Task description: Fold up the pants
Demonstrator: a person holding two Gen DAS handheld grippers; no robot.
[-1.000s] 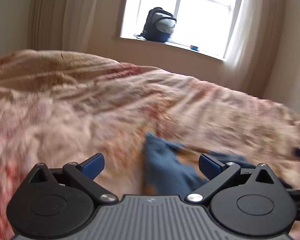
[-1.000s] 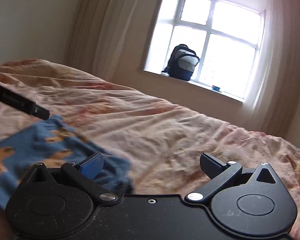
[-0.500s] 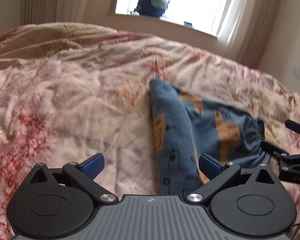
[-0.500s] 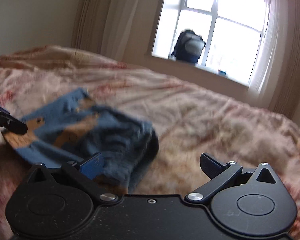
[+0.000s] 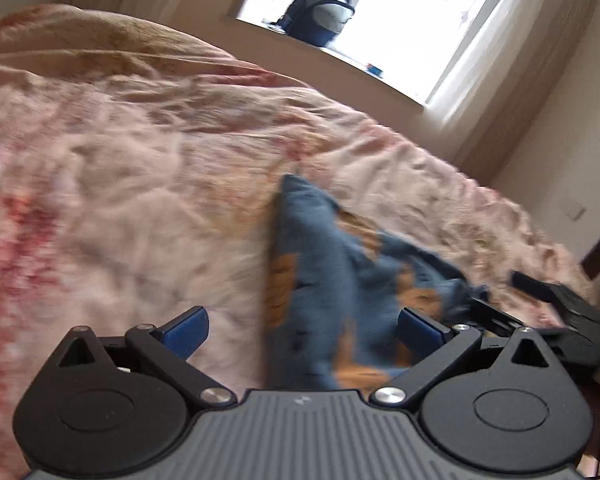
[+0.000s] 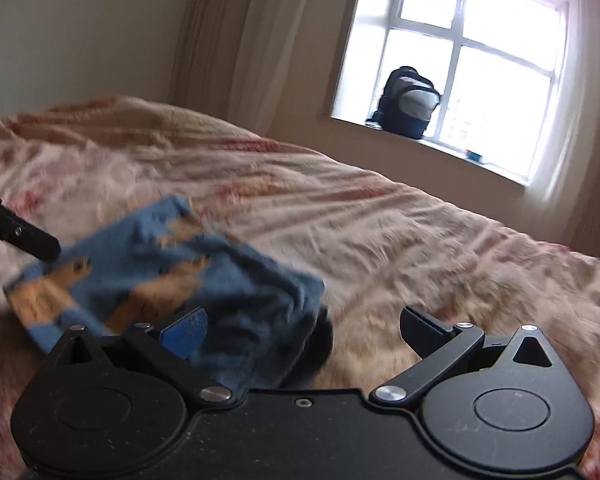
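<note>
Small blue pants (image 5: 312, 280) with orange patches lie crumpled on the bed. In the left wrist view they stretch away from the gap between my fingers, nearer the right fingertip. My left gripper (image 5: 304, 332) is open and close above the near end of the cloth. In the right wrist view the pants (image 6: 180, 272) bunch up in front of the left fingertip. My right gripper (image 6: 306, 334) is open, with bedding under its right half. The right gripper (image 5: 560, 312) shows black beside the bunched end. One finger of the left gripper (image 6: 20, 236) pokes in above the far end.
A rumpled pink and red bedspread (image 5: 120, 200) covers the whole bed (image 6: 420, 240). A dark backpack (image 6: 410, 102) stands on the windowsill under a bright window (image 6: 472, 64). Curtains (image 6: 236, 40) hang at the sides. A wall (image 5: 560, 160) lies beyond the bed's far right edge.
Both views have shifted and blurred. The left gripper has tilted and come closer to the pants. The right view has drawn back a little. Both grippers remain open.
</note>
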